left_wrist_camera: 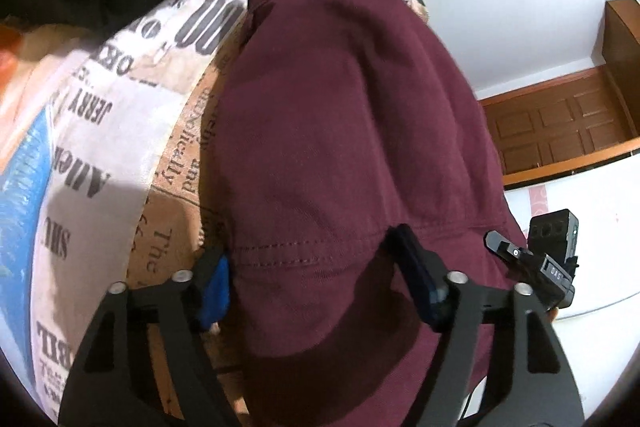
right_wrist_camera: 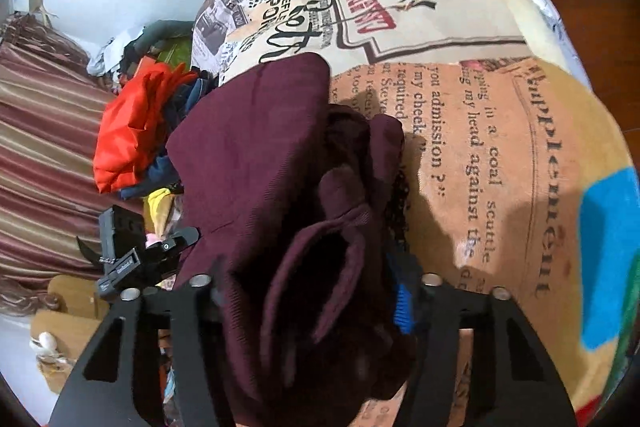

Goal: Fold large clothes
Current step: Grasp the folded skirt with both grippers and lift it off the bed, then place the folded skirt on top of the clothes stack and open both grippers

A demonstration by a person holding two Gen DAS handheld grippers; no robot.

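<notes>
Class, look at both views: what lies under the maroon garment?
The maroon garment lies on a newspaper-print blanket, visible around it. The part beneath is covered, so anything else under it cannot be seen.

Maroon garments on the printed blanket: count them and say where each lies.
1: a dark maroon knit garment, spread on the newspaper-print blanket, bunched between the right gripper fingers, beside the mixed clothes pile. That pile may hide more.

Left claw (left_wrist_camera: 312, 279): black slotted arms, silver screws, blue pads. Right claw (right_wrist_camera: 312, 291): same build.
</notes>
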